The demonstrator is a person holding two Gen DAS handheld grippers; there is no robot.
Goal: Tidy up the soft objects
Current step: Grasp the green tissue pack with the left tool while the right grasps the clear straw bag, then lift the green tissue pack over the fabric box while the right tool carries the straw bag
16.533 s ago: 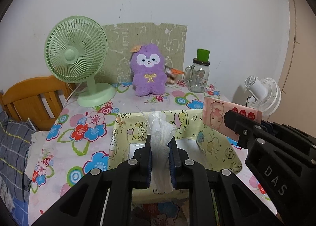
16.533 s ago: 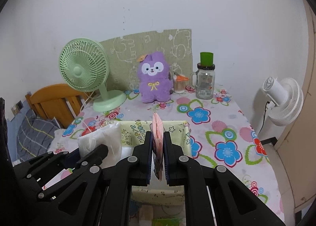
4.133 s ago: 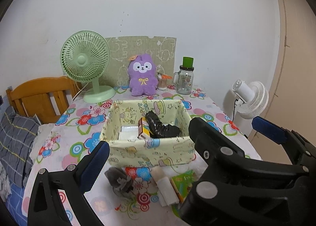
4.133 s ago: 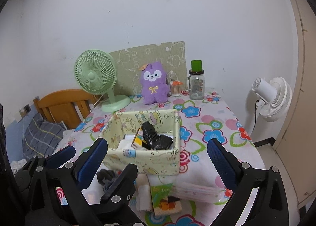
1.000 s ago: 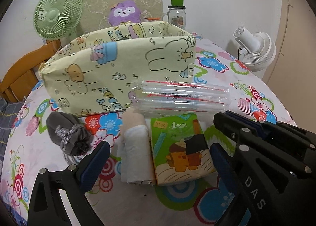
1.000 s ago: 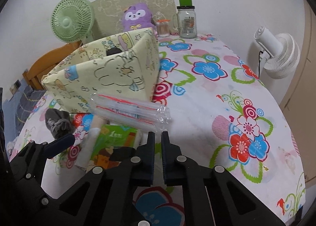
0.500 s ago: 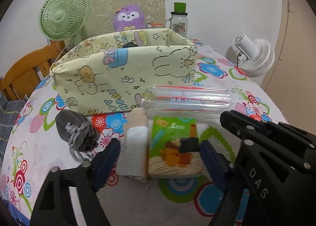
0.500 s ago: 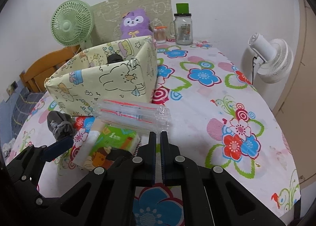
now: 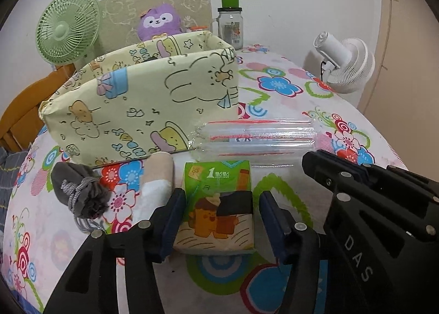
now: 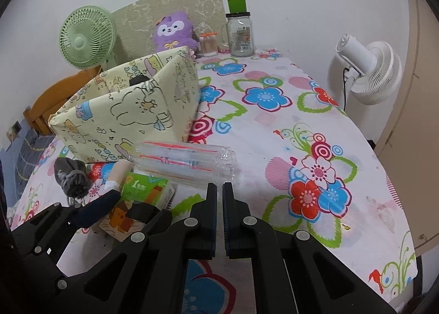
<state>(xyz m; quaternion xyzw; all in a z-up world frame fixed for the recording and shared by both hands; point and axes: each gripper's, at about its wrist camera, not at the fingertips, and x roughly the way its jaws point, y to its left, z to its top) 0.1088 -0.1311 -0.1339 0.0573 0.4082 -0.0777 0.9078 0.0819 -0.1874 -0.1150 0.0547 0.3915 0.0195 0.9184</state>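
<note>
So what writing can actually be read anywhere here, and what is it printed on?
"DAS": embossed on the black body of the right gripper, seen in the left wrist view.
"1", followed by two characters too blurred to read: on the green tissue pack.
Label on the glass jar: print too small to read.
Clear plastic pack: small dark marks, unreadable.
Yellow fabric box: cartoon drawings only, no words.

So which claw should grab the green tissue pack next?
The left claw. It is open, with a finger on each side of the green tissue pack, so it probably only needs to squeeze. The right claw is shut, empty, and pointed at the clear plastic pack.
</note>
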